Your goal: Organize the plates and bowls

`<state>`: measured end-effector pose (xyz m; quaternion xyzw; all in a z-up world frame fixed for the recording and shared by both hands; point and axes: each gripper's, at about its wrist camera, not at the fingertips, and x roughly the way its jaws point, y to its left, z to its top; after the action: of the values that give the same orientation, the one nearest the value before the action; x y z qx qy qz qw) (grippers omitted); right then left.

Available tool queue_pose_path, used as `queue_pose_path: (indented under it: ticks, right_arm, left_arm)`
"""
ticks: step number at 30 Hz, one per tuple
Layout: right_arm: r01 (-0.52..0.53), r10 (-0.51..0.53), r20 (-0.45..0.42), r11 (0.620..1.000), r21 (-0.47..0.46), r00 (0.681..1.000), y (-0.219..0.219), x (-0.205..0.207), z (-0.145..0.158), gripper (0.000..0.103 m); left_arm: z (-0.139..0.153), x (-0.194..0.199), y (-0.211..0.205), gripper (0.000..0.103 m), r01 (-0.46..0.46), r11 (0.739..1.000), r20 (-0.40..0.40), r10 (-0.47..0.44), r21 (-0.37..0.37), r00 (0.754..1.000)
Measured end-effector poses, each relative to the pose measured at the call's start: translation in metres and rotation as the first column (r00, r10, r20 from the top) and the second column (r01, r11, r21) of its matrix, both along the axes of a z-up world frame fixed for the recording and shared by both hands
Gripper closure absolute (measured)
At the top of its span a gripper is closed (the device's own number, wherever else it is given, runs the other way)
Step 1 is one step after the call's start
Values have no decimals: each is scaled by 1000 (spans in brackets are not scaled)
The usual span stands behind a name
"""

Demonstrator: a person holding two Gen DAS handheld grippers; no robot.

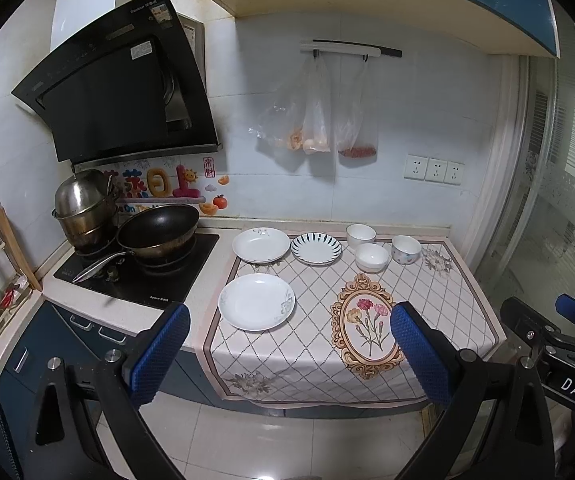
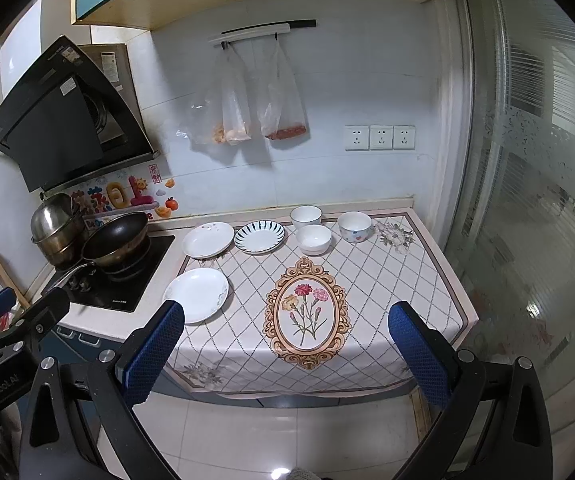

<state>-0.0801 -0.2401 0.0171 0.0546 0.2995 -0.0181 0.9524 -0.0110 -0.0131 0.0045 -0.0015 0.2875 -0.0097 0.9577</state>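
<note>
Plates and bowls all sit upright, mouths up, on the diamond-patterned tablecloth (image 1: 307, 280) ahead of me, none of them stacked; being round, they have no long axis to speak of. My left gripper (image 1: 289, 354) hangs short of the counter's front edge with its blue-padded fingers (image 1: 159, 354) spread wide and nothing between them, and my right gripper (image 2: 287, 354) is likewise spread and empty beside it. Nearest my left fingers lies the large white plate with grey floral trim (image 1: 256, 301), at the cloth's left edge. Behind it a second white plate (image 1: 261, 245) sits at the back left corner, and just to its right, nearly touching it, is the small white plate with dark radiating stripes (image 1: 316, 249). Further right come three bowls in a loose cluster: a white bowl with a dark rim (image 1: 361, 235) at the back, a plain white bowl (image 1: 372, 257) just in front of it, and a white bowl with small coloured motifs (image 1: 406, 249) to the right. Left of the cloth, a black wok (image 1: 157, 231) and a stainless steel pot (image 1: 83, 208) stand on the black hob (image 1: 139, 272).
</note>
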Motion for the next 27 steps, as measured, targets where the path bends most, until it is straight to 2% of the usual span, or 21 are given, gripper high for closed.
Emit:
queue_pose_path:
  ticks: [27]
  right_arm:
    - [10, -10, 17, 1000, -2, 1000, 1, 2, 1, 0]
  left_arm:
    - [2, 0, 1, 0, -1, 1000, 11, 1, -4, 1000]
